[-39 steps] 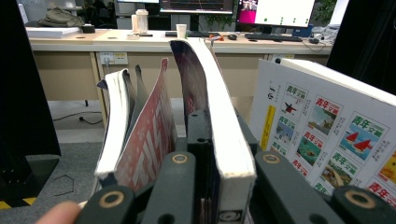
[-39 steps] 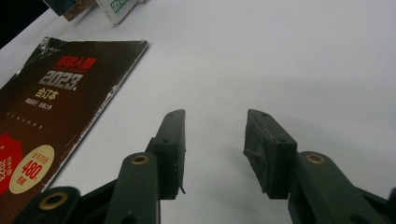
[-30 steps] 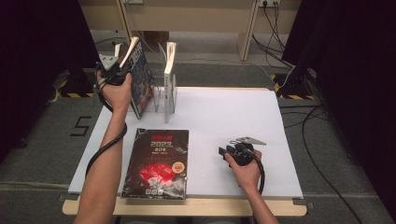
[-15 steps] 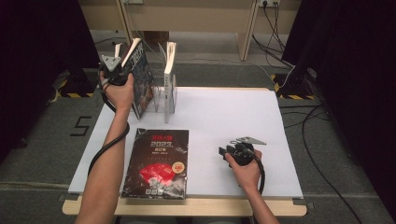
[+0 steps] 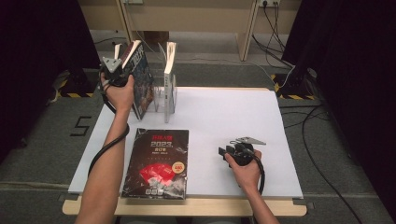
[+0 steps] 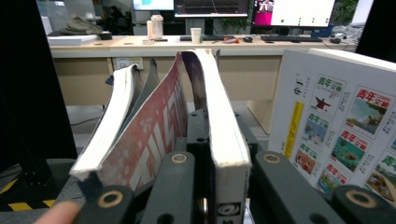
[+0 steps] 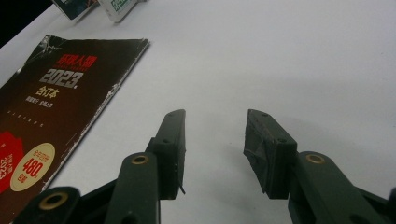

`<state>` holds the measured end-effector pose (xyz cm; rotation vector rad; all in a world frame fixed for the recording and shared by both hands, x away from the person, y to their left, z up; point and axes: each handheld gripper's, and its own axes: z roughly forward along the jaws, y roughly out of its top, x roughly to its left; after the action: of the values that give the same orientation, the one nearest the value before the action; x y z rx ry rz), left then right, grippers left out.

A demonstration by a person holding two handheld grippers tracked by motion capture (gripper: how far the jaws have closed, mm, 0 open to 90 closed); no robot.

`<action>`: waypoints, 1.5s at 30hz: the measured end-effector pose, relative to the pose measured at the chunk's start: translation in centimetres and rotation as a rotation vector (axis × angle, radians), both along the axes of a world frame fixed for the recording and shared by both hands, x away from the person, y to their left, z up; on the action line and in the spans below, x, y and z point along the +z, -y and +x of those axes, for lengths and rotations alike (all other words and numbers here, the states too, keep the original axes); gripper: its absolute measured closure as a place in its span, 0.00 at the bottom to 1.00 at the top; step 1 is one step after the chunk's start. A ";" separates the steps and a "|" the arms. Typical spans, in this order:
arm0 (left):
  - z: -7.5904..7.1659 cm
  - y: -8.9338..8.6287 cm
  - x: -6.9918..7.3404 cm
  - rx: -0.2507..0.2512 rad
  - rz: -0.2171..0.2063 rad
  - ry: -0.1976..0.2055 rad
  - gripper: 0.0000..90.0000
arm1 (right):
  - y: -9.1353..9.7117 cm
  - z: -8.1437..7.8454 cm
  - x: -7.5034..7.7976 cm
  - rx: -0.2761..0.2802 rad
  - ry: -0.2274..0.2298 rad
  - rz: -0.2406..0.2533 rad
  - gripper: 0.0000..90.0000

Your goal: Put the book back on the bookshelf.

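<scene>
In the high view my left gripper (image 5: 125,65) is shut on the top edge of a thick dark-covered book (image 5: 142,86). The book is held tilted at the left side of a clear book rack (image 5: 161,95). The left gripper view shows the jaws of the left gripper (image 6: 219,140) clamped on that book's page block (image 6: 217,98), with its reddish cover flaring off to the left. A white-covered book (image 5: 170,70) stands upright in the rack. My right gripper (image 5: 223,154) rests on the white table (image 5: 224,112), open and with nothing in it (image 7: 215,135).
A black "2023" volume (image 5: 159,161) lies flat near the table's front edge, left of the right gripper (image 7: 56,107). The white book's back cover (image 6: 336,130) stands close on the right of the held book. Desks and cables lie beyond the table.
The left hand has shifted slightly farther back with the book still gripped. The right gripper has stayed where it was.
</scene>
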<state>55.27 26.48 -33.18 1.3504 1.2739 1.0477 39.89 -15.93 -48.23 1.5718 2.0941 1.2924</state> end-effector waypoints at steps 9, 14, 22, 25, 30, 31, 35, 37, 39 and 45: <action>-0.5 -0.3 0.2 -0.015 -0.004 -0.054 0.89 | -0.2 -0.1 0.0 0.002 -0.007 0.000 0.65; -1.1 -0.3 -0.1 -0.020 -0.010 -0.065 0.85 | -0.2 -0.1 -0.1 0.005 -0.006 -0.006 0.65; -2.9 -0.4 -0.3 -0.036 -0.016 -0.070 0.84 | -0.3 -0.1 -0.1 0.005 -0.013 -0.002 0.65; -3.7 -0.4 -0.4 -0.047 -0.018 -0.069 0.85 | -0.4 -0.1 -0.1 0.003 -0.013 0.000 0.65; -4.6 -0.5 -1.0 -0.057 -0.031 -0.085 0.88 | -0.5 -0.2 -0.1 0.008 -0.016 -0.005 0.65; -4.6 -0.5 -1.1 -0.053 -0.031 -0.088 0.88 | -0.5 -0.2 -0.1 0.008 -0.016 -0.005 0.65; -4.7 -0.6 -1.6 -0.046 -0.029 -0.089 0.90 | -0.5 -0.2 -0.1 0.009 -0.016 -0.005 0.65; -4.6 -0.6 -1.4 -0.041 -0.027 -0.093 0.91 | -0.5 -0.2 -0.1 0.008 -0.016 -0.006 0.65; -4.4 -0.7 -1.3 -0.037 -0.023 -0.096 0.91 | -0.5 -0.2 -0.1 0.007 -0.016 -0.005 0.65; -4.2 -1.3 -1.4 -0.014 -0.028 -0.096 0.91 | -0.3 -0.1 -0.1 0.009 -0.012 -0.006 0.65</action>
<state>51.09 27.75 -34.56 1.4008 1.3426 0.9614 39.74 -15.59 -48.31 1.5731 2.1124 1.2814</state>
